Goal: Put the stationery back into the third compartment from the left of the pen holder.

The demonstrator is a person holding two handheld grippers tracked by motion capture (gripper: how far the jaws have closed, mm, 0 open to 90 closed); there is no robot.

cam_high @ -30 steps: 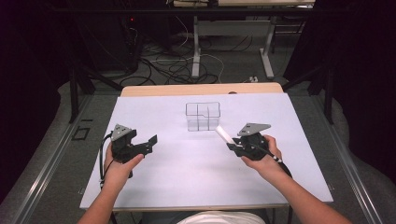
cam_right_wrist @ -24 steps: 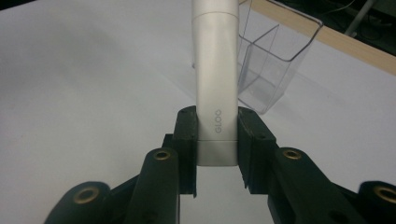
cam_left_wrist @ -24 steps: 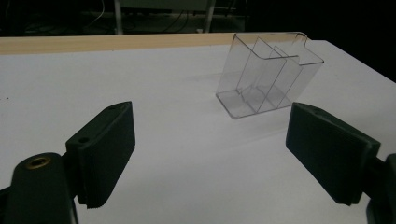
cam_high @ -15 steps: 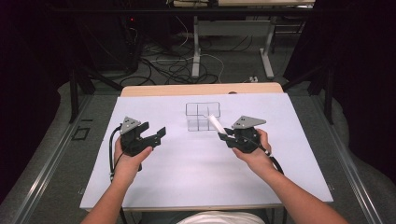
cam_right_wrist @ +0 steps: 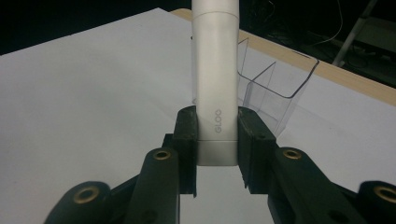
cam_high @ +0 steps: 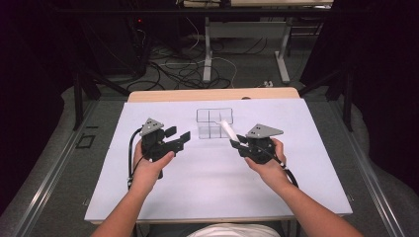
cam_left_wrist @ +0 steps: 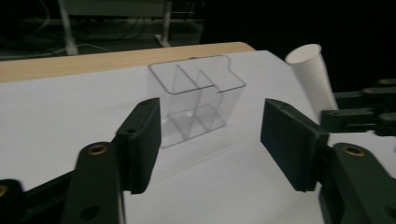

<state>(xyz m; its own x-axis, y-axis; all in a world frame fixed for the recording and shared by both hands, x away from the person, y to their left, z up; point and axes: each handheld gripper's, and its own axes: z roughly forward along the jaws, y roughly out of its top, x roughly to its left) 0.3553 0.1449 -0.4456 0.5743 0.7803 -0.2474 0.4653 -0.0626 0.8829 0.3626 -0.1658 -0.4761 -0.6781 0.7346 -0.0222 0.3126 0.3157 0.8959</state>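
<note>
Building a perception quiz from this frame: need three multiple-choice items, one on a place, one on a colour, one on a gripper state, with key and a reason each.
1. Where does the clear divided box stand?
A. On the white sheet, beyond and between the two grippers
B. On the floor under the table
C. In the left gripper

2. What colour is the glue stick?
A. Red
B. White
C. Black

3. How is the right gripper?
A. Open, with nothing in it
B. Shut on the glue stick
C. Shut on the clear box

Key:
1 A: the high view shows the box on the sheet, apart from both grippers.
2 B: its tube is white in the right gripper view.
3 B: both pads press on the stick's lower end, which points toward the box.
</note>
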